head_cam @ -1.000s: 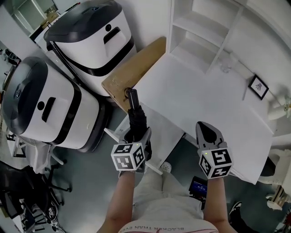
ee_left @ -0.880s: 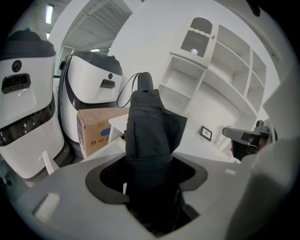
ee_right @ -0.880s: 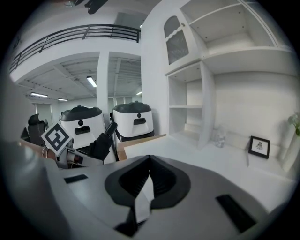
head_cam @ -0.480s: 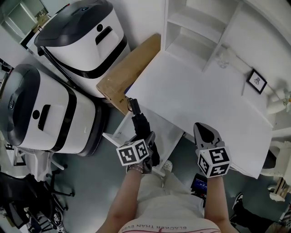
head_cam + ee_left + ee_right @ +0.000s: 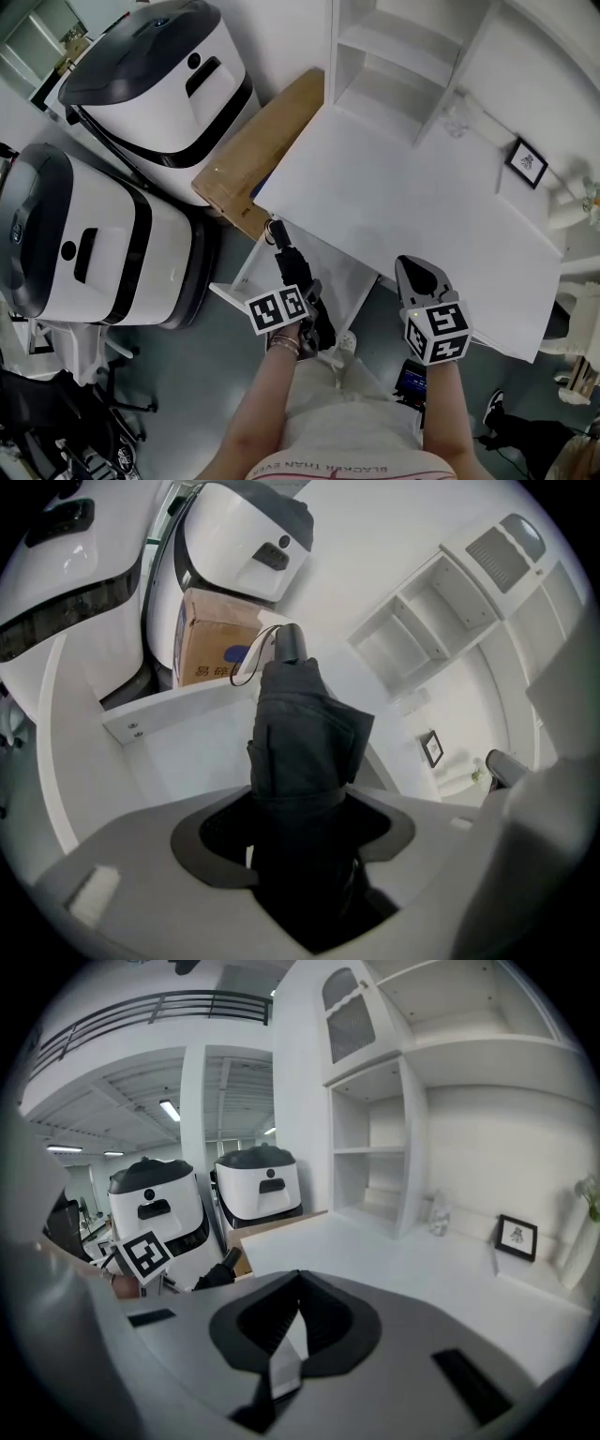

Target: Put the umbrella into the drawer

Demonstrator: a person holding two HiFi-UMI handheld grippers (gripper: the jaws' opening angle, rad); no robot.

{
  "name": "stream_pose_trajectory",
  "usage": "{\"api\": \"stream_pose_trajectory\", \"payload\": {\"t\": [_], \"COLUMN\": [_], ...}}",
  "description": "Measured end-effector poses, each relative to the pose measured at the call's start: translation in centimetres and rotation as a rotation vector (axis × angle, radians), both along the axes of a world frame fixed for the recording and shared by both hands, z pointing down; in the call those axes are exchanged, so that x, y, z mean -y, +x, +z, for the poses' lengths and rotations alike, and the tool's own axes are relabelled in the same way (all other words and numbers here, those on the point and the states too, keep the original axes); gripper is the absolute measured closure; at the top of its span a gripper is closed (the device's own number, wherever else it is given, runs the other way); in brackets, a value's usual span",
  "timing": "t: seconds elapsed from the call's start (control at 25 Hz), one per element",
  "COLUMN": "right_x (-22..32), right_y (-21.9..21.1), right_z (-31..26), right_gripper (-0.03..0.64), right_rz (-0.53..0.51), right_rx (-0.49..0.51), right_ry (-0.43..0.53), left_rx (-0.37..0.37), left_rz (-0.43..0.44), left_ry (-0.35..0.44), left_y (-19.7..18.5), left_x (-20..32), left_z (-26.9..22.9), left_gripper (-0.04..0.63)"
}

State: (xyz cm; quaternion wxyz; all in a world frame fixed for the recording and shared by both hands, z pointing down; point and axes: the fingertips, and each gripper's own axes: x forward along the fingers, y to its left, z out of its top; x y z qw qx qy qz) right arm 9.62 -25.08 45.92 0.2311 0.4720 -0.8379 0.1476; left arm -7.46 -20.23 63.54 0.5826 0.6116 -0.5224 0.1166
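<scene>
- Head view: the left gripper clamps the folded black umbrella near its middle. The umbrella slants over the open white drawer, with its handle end toward the edge of the desk.
- Left gripper view: both jaws press on the umbrella's folded cloth. The umbrella runs forward out of the gripper, with its handle and wrist loop at the far end, above the drawer.
- Right gripper view: the right gripper has its jaws closed tip to tip with nothing between them, and it faces the desk.
</scene>
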Motion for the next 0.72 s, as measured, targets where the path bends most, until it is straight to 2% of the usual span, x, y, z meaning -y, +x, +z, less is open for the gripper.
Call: {"api": "stream_pose_trajectory", "payload": {"t": [0.72], "right_x": [0.2], "right_y": [0.5], "right_z": [2.4], "right_gripper": [0.609], "right_rz": [0.025], "right_rx": [-0.051], "right_ry": [-0.064], "left_rx": [0.001], "left_rz": [0.083], "left_ry": [-0.205], "left_y": [1.8], "left_x": [0.9], "left_z": [6.3], "left_gripper": [0.324]}}
